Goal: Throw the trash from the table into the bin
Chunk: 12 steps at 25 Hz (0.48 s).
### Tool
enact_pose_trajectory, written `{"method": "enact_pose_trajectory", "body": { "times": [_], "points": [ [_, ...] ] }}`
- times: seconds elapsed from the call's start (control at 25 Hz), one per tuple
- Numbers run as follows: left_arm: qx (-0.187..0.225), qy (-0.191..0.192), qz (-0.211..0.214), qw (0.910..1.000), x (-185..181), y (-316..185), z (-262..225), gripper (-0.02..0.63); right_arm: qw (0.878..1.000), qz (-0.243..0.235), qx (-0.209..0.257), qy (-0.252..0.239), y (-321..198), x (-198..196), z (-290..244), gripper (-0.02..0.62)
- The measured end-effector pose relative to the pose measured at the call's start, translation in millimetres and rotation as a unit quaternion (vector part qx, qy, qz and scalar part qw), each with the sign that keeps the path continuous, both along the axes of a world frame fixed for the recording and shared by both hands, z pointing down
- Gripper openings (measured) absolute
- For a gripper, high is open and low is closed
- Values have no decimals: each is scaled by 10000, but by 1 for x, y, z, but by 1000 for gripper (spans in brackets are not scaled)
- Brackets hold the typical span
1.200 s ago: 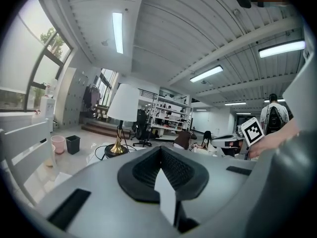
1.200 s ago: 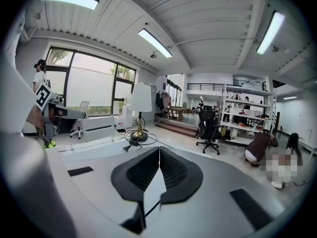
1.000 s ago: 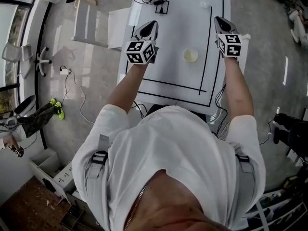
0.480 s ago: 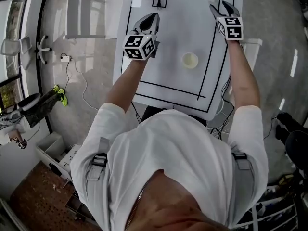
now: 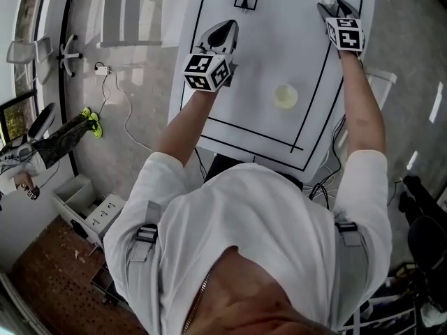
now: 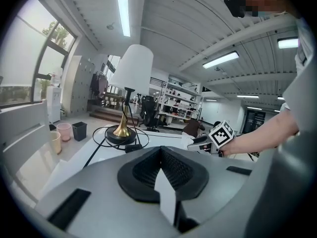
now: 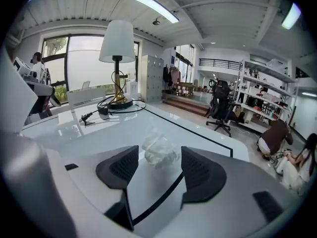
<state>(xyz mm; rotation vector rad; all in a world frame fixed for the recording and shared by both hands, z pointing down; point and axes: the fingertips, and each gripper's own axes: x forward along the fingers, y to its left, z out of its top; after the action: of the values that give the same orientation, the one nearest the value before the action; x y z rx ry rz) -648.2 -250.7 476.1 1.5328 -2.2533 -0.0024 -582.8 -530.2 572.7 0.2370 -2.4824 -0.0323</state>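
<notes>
Tabletop [image 5: 258, 54] is seen ahead of the person. Lamp [image 7: 117, 63] is stood at the far edge, with cable [image 7: 94, 114] laid just before its base. Crumpled wad [image 7: 159, 151] is laid near the far right corner, inside the marked line [image 5: 316, 82]. Right tongs [image 7: 158, 155] are held at the wad; jaws have just been opening, wad between the tips, not pressed. Round item [image 5: 286, 96] is laid nearer the person, well apart from the wad. Left tongs [image 5: 225, 28] are held over the left half. Bins [image 6: 79, 130] are stood on the floor left of the tabletop.
</notes>
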Motion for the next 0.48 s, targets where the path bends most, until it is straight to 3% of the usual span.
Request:
{"method": "enact_pose_trajectory", "body": {
  "times": [0.08,0.2,0.48],
  "points": [
    [11,-8,-21,10000,-1,3,0,11,10000,18,-9,17,-1,-2,1,261],
    [12,-14,-41,10000,0,7,-1,11,9999,-28,49,86,1,-2,1,134],
    [56,-55,-65,9999,1,15,-9,11,9999,38,102,91,8,7,-12,89]
  ]
}}
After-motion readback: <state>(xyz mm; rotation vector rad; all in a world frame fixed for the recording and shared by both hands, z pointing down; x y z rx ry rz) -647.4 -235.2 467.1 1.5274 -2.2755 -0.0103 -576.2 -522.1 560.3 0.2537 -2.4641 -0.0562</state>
